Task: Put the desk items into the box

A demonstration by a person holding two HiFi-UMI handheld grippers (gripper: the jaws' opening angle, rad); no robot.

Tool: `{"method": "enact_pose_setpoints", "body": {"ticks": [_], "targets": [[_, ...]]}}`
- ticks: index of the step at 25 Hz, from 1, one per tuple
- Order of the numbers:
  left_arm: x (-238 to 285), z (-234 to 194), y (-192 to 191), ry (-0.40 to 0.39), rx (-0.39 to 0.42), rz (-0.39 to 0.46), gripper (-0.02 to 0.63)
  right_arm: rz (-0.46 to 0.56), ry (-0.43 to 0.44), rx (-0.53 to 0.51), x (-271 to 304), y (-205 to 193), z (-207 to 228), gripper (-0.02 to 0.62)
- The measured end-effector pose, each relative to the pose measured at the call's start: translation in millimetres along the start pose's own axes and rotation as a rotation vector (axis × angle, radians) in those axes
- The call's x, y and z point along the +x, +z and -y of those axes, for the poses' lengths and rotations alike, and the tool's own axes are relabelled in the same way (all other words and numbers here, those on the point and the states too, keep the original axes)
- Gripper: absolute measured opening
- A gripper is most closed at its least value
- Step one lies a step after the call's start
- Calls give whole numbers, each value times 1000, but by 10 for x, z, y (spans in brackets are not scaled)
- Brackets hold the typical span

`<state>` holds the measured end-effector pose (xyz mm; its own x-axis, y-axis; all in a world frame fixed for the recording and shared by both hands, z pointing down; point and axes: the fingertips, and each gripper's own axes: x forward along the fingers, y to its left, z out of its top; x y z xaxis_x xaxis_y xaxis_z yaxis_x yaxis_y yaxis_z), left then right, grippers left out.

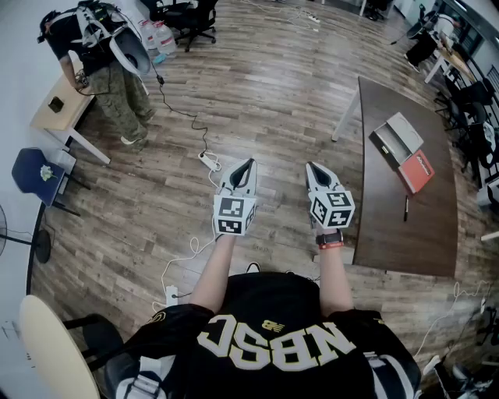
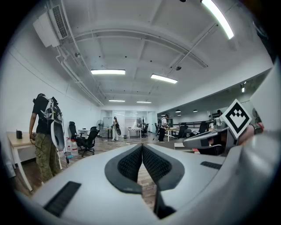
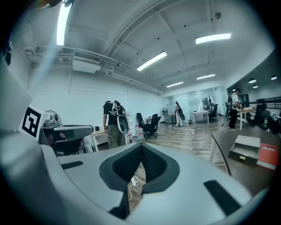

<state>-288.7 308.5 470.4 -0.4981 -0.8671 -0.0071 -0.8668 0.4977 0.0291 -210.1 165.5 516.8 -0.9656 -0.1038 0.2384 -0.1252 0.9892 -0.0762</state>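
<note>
Both grippers hover side by side over the wooden floor, well left of the dark brown desk (image 1: 405,234). My left gripper (image 1: 248,164) is shut with nothing between its pads, and so is my right gripper (image 1: 311,167). On the desk lie an open grey box (image 1: 396,138), a red booklet (image 1: 416,170) beside it and a black pen (image 1: 405,207). In the right gripper view the box (image 3: 244,149) and the red booklet (image 3: 268,156) show at the far right, with the gripper (image 3: 141,147) aimed left of them. The left gripper view shows its jaws (image 2: 142,147) pressed together.
A person with a backpack (image 1: 109,58) stands at a small light table (image 1: 58,105) at the upper left. A white power strip (image 1: 209,160) and cable lie on the floor ahead of the grippers. A blue chair (image 1: 35,175) stands at the left, black office chairs (image 1: 191,23) farther back.
</note>
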Motion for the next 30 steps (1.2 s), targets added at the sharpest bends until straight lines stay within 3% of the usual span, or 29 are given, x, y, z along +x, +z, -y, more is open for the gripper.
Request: {"method": "enact_pose_setpoints", "body": {"ticks": [9,14,19,24,30], "targets": [[-207,-147,-188,-24,-81,-4,17,-28,14,41,41,-302,-358,8],[-60,-20,-299,-83,-101,-19,15,-44,-12,88,-9,-434,-256,8],[258,239,-464,-152,-116,-57,15,-45,-97,153,-121,-590,203,8],[1011,651,-472,-244,-106,-64,16,-7,-161,178,-126,-485,930,8],[2246,1604,-178,-406,10,-45,15,90,-281,237,-263,-86,2193,8]]}}
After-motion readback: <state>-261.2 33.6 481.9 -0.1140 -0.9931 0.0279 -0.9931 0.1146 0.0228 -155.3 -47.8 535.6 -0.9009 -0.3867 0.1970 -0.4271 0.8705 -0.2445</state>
